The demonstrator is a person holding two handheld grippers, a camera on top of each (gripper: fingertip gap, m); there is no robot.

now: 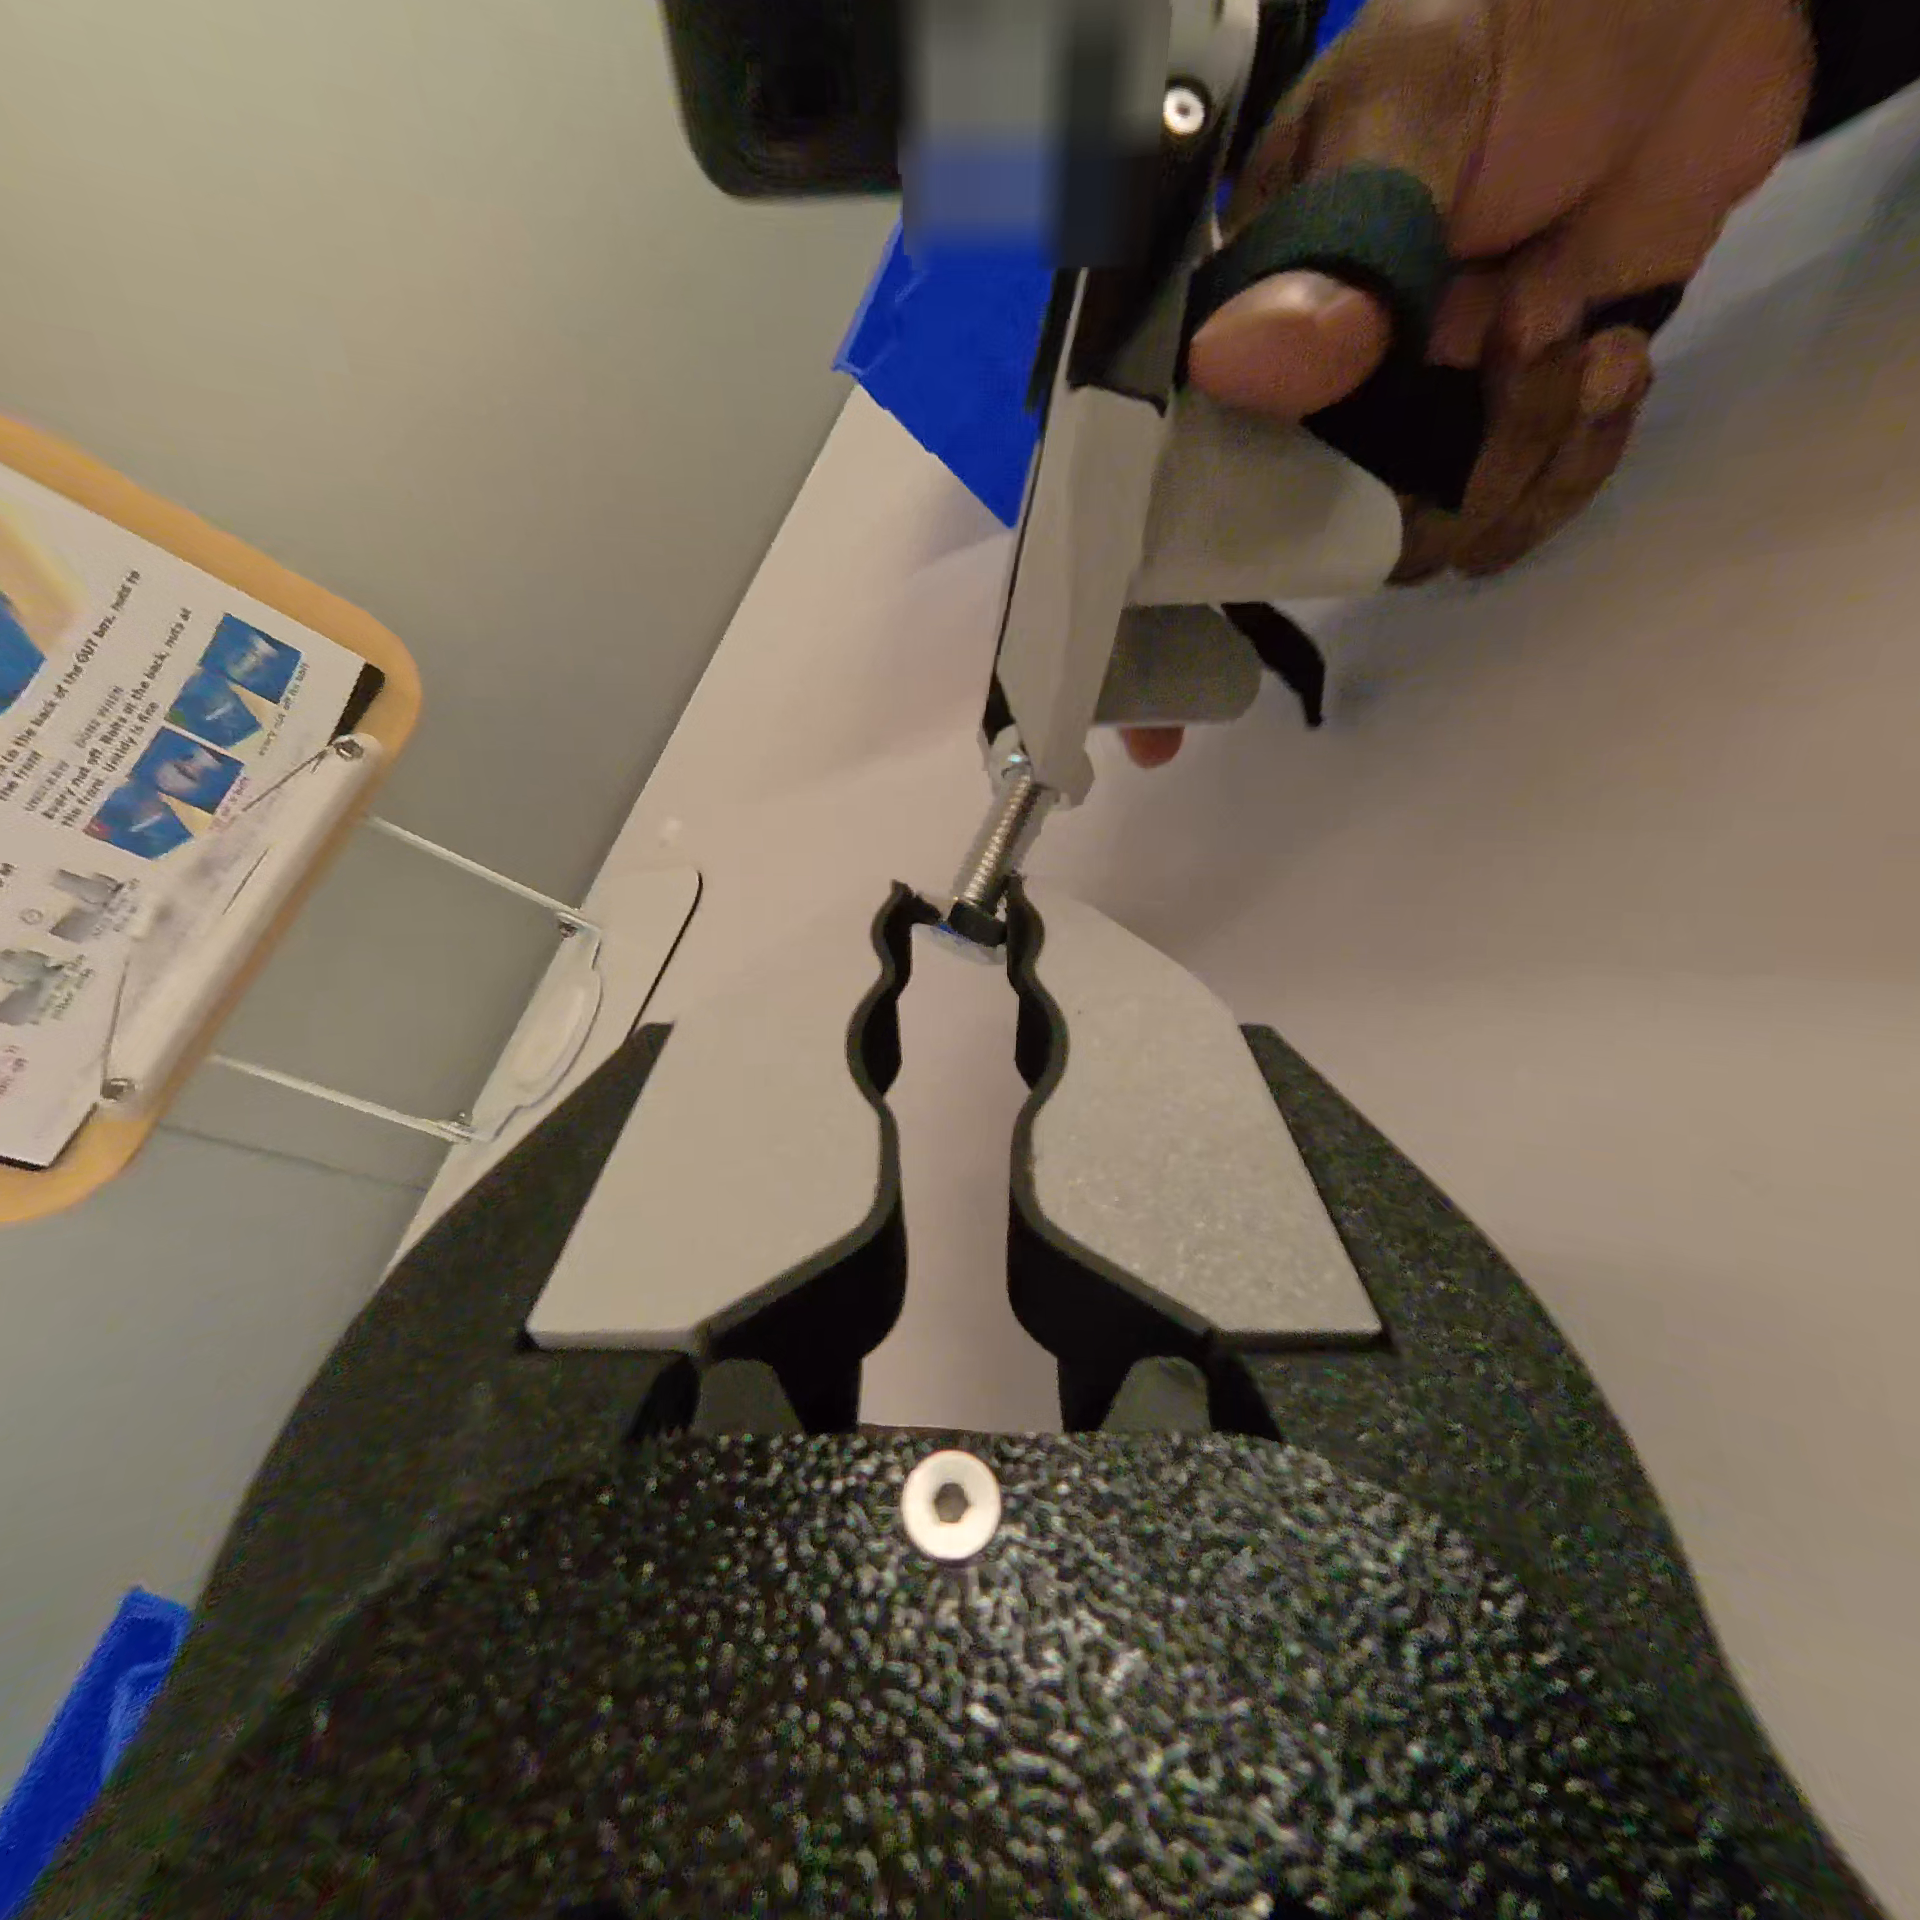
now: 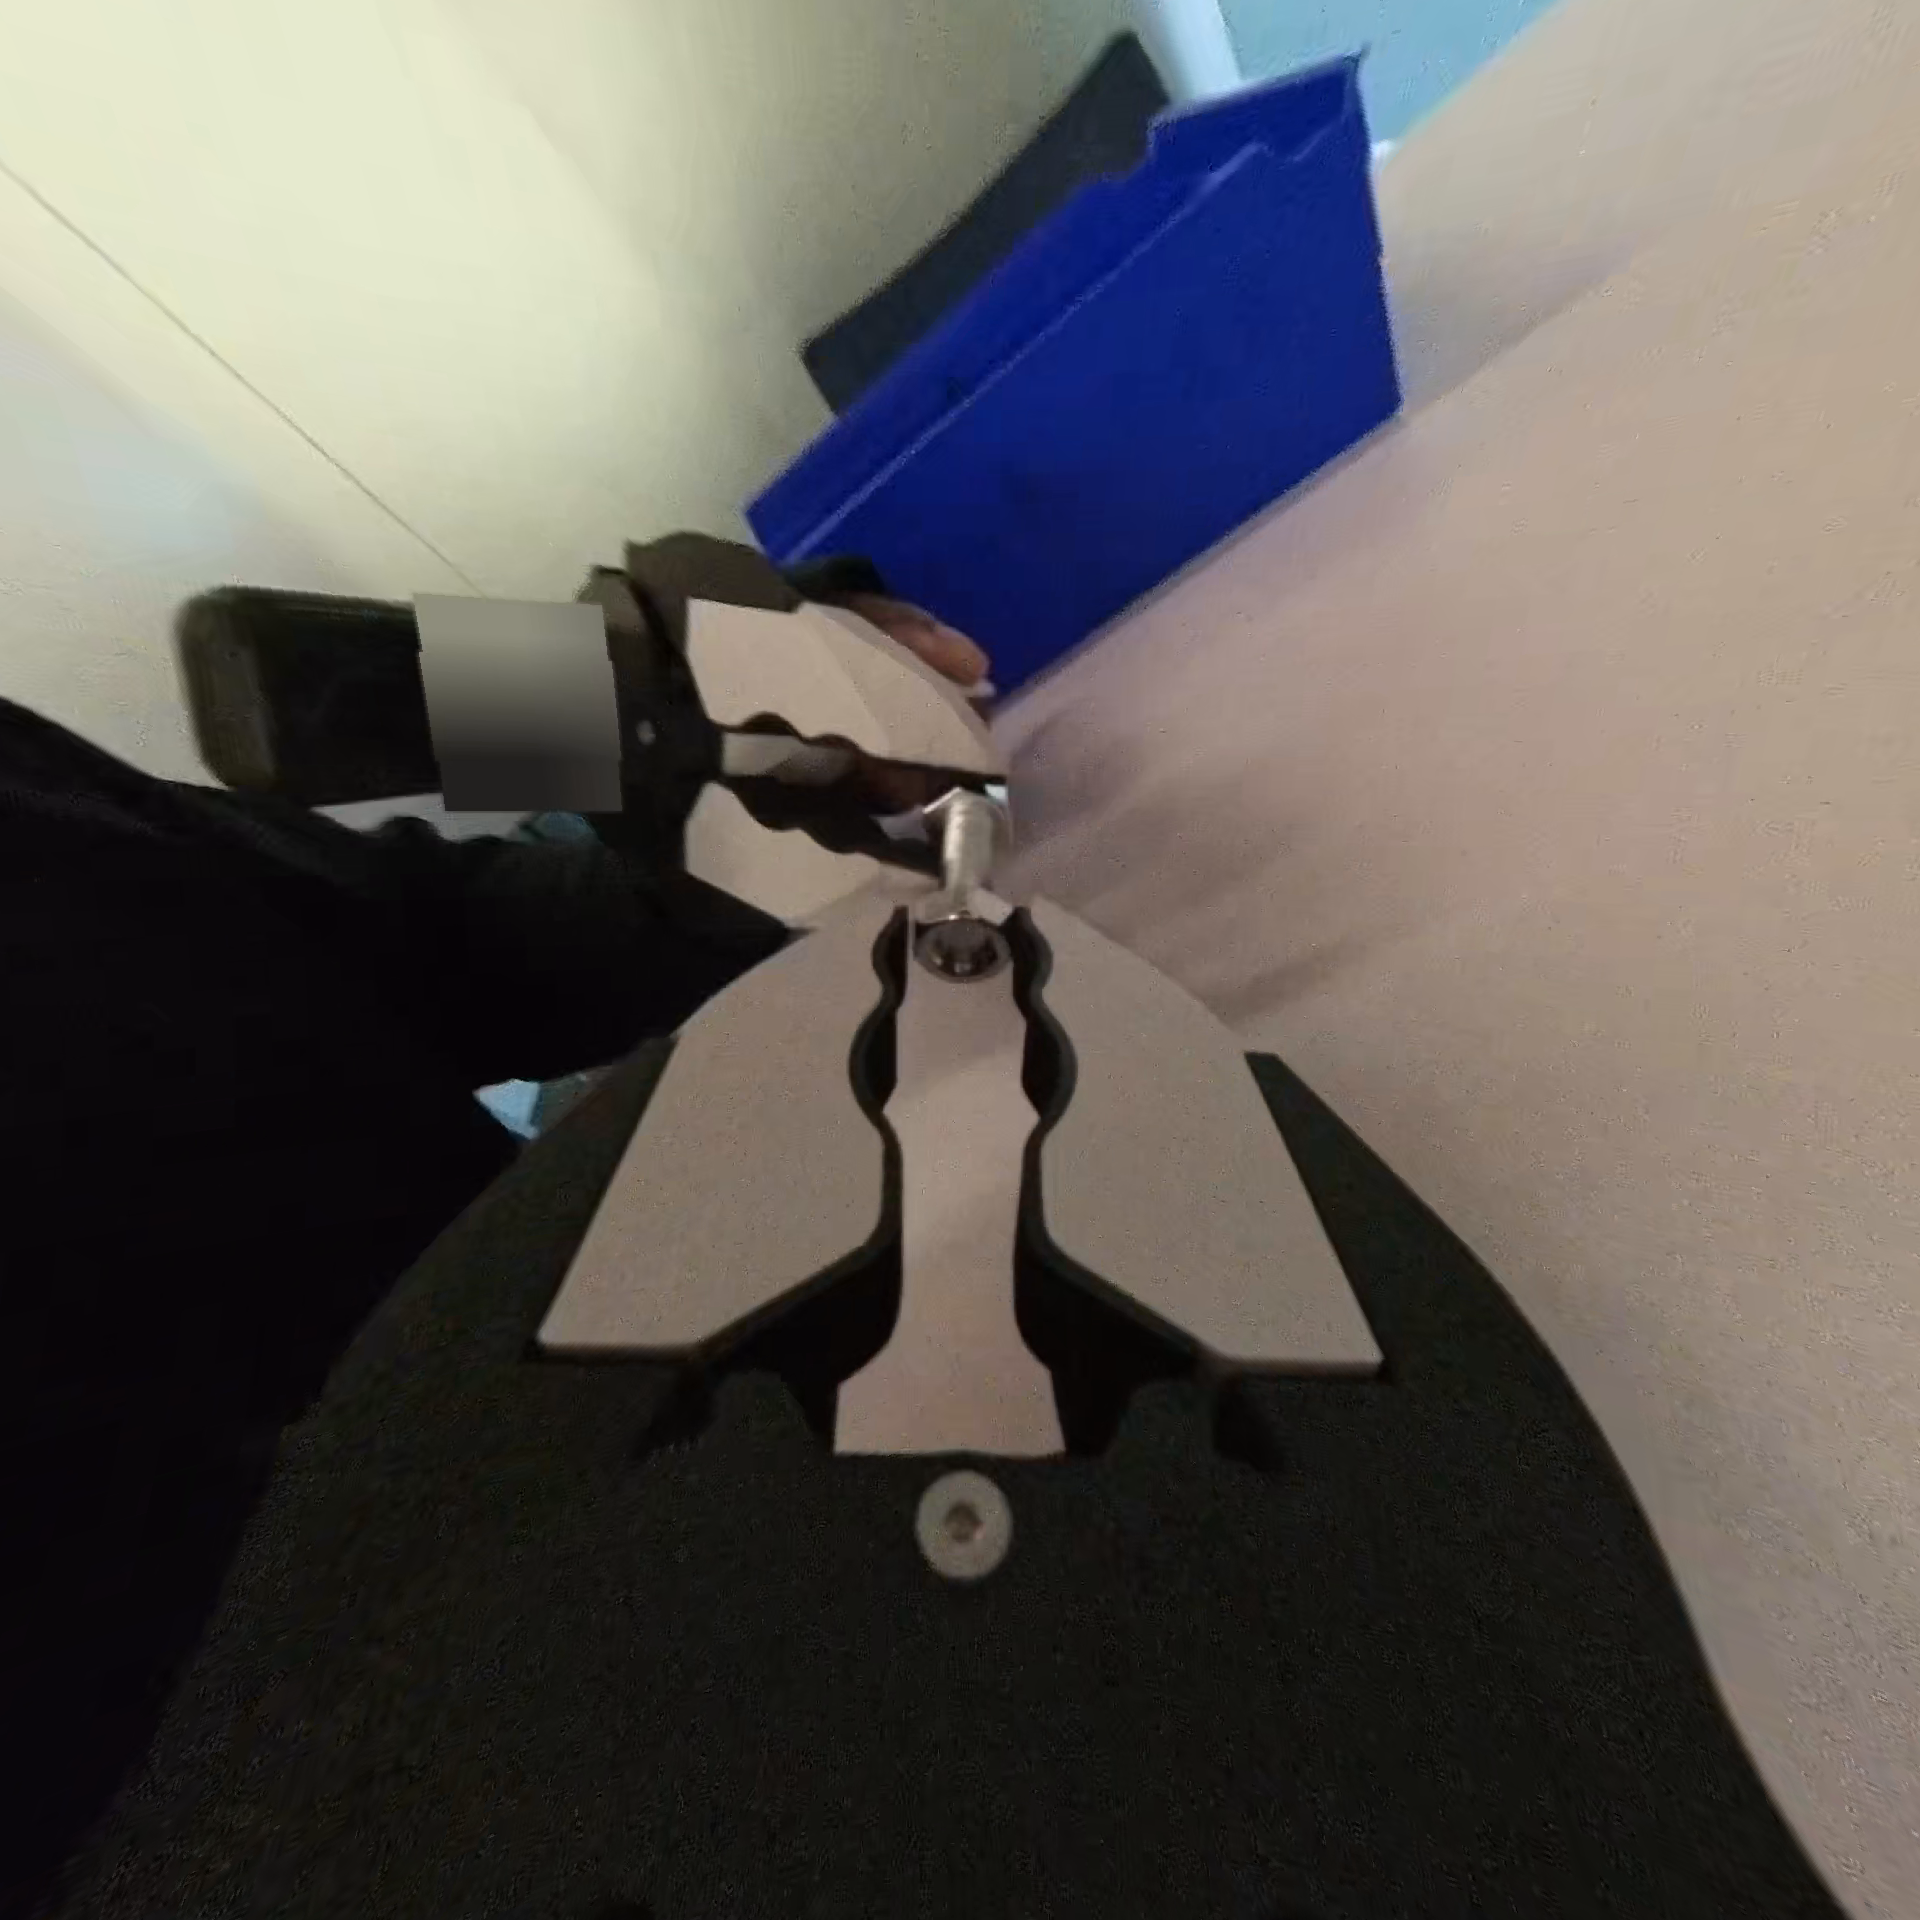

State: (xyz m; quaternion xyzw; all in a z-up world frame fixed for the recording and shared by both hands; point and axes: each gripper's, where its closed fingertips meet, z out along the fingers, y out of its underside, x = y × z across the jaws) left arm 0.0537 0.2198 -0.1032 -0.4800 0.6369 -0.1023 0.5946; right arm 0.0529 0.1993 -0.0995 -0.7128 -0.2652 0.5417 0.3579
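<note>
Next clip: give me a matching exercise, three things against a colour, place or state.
Things:
1. bolt
2. bin
3. printed sheet

Descriptions:
A. blue, at the far side of the table
B. lying on a wood-rimmed board
C. silver, gripped at one end by the left tool and at the other by the right tool

Pairs: 1-C, 2-A, 3-B.

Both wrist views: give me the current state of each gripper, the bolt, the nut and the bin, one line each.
Left gripper: shut on the bolt's head end.
Right gripper: shut on the nut.
Bolt: silver, threaded, bridging the two grippers above the table.
Nut: silver, on the bolt's end; how far threaded on is unclear.
Blue bin: on the table behind; contents hidden.
</note>
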